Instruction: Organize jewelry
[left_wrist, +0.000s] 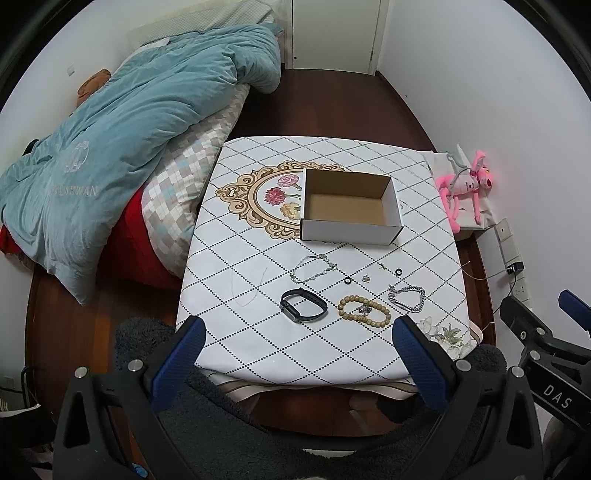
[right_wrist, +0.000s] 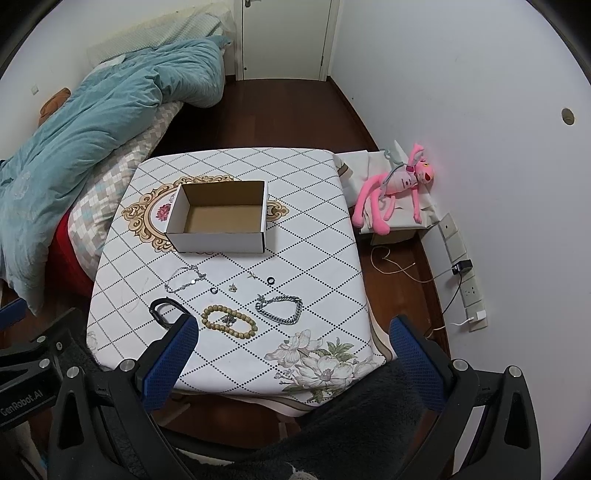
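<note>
An empty white cardboard box stands on the table. In front of it lie a black wristband, a wooden bead bracelet, a heavy silver chain bracelet, a thin silver bracelet, a thin necklace chain, two small black rings and small charms. My left gripper and right gripper are open and empty, held above the table's near edge.
A bed with a teal duvet sits left of the table. A pink plush toy lies on a box at the right wall, beside wall sockets and cables. A dark fluffy garment is below the grippers.
</note>
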